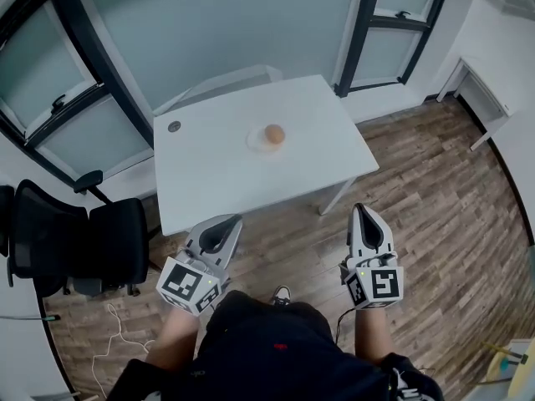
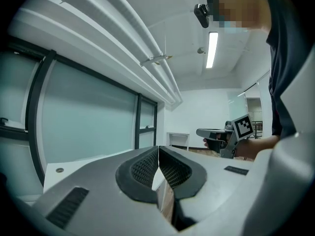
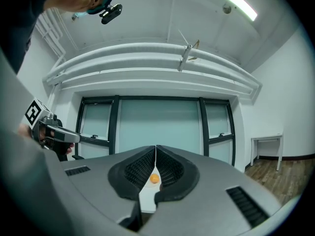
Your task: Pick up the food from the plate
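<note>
Orange and round, the food (image 1: 274, 134) sits on a clear plate (image 1: 253, 144) on the table (image 1: 209, 178), well apart from the left gripper (image 1: 227, 222) and right gripper (image 1: 363, 211), both closed and empty; it looks light, smooth, apt to roll, best pinched gently across its middle.

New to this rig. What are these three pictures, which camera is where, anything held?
No robot here: a person holds a left hand-held gripper and a right hand-held gripper. The head view comes from a camera on the person's head, looking down. The other two come from a camera riding on each gripper, looking along its jaws. On the white table sits a plate with a round orange food item. Both grippers' jaws are together, holding nothing, short of the table.
</note>
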Motion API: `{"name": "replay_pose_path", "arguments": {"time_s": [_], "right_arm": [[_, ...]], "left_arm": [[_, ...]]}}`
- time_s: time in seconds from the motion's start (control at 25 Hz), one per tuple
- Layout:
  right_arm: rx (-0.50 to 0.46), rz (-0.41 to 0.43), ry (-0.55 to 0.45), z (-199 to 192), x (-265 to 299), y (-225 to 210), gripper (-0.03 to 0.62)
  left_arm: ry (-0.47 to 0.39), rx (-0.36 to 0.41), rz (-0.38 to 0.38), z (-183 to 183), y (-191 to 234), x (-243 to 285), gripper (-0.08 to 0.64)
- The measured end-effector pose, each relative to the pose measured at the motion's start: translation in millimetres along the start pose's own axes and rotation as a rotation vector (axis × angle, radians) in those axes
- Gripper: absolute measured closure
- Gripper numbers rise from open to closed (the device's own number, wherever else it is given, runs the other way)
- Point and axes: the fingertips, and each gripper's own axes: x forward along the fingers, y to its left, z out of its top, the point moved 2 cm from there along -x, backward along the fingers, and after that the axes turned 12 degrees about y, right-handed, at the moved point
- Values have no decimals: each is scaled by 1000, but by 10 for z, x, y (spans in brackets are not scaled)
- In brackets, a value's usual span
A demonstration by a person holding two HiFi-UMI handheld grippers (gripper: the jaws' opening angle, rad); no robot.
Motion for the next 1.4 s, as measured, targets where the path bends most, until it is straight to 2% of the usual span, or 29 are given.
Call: {"name": "replay_pose_path", "arguments": {"time_s": [0.36,0.8,1.12,1.4], "right_arm": [[4,43,29,-96,414,-233,568],[-26,50,40,41,1347,-307,568],[-49,67,96,116,2293,-154,568],[-85,97,181,131,3275,229,566]], "left_arm": [[17,0,17,80,181,455,537],[4,-9,-9,239,952,1069,537],[8,-34,-13,307,1825,1430,537],[20,-57,-18,280,2773,1624,537]]}}
